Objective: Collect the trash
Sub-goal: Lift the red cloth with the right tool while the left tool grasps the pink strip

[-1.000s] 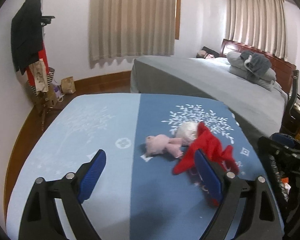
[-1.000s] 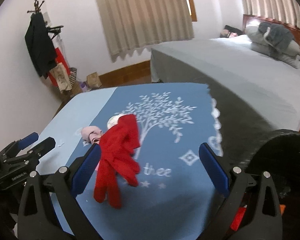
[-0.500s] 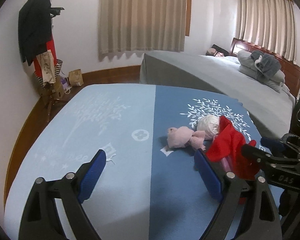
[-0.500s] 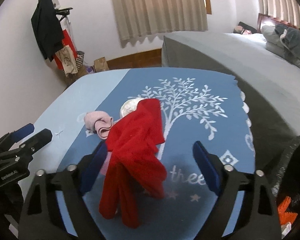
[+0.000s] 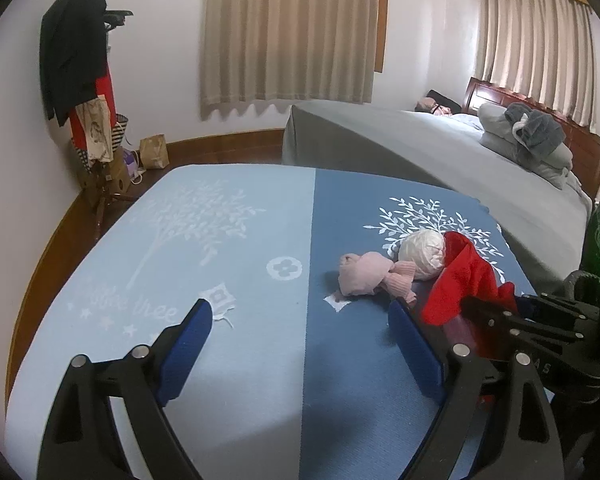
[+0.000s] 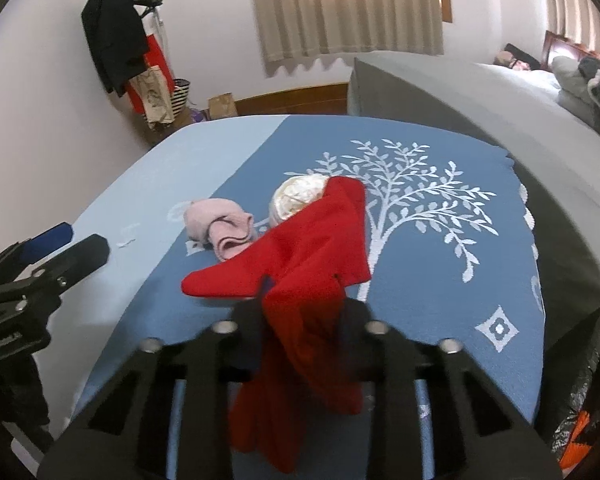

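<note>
With the right hand-held gripper (image 6: 300, 300) seemingly clenched on the red cloth (image 6: 312, 248) and the left hand-held gripper (image 5: 300, 336) released, it should lift straight, sparing the white ball (image 6: 296, 196).

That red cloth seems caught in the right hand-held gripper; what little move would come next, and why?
Probably lift it slightly. The right hand-held gripper is shut on the red cloth, whose far end drapes over the white ball beside the pink cloth. Lifting would free it for the black bag.
</note>
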The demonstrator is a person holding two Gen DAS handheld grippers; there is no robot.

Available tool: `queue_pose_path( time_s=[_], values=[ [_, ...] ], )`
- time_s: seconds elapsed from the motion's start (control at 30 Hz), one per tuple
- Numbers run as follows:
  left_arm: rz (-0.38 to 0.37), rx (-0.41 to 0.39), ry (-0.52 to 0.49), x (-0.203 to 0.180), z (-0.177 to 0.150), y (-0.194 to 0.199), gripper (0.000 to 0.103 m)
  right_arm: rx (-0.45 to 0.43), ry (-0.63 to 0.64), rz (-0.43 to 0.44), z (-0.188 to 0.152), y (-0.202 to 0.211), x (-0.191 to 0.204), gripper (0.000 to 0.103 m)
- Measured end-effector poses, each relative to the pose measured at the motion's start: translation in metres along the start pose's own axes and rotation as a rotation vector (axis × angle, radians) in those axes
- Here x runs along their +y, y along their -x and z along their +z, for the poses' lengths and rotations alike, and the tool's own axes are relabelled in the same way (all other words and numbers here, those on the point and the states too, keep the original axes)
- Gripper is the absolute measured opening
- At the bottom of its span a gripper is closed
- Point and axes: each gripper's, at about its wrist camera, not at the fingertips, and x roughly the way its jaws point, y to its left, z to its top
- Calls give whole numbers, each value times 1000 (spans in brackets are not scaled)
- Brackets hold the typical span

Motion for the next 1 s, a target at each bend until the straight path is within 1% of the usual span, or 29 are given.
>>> queue_pose_path(
  time_s=[0.1, 0.27, 0.57, 0.7, 0.87, 1.0],
  values=[
    [-5, -1, -2, -1, 0, 1, 88, -16, -10, 21, 1, 6, -1, 14],
    [-14, -3, -8, -4, 1, 2, 88, -56, -23, 52, 8, 25, -5, 13],
    [-39, -12, -26, -19, 3, 4, 88, -129, -105, 49, 15, 63, -31, 12],
    [-55, -12, -32, -26, 4, 3, 88, -142, -138, 26, 12, 74, -45, 12],
    [-84, -10, -41, -38, 6, 0, 87, -138, -171, -15, 2, 79, -62, 12],
    [-127, -3, -57, -55, 7, -3, 85, -124, -185, -37, -4, 78, -70, 12]
  ],
)
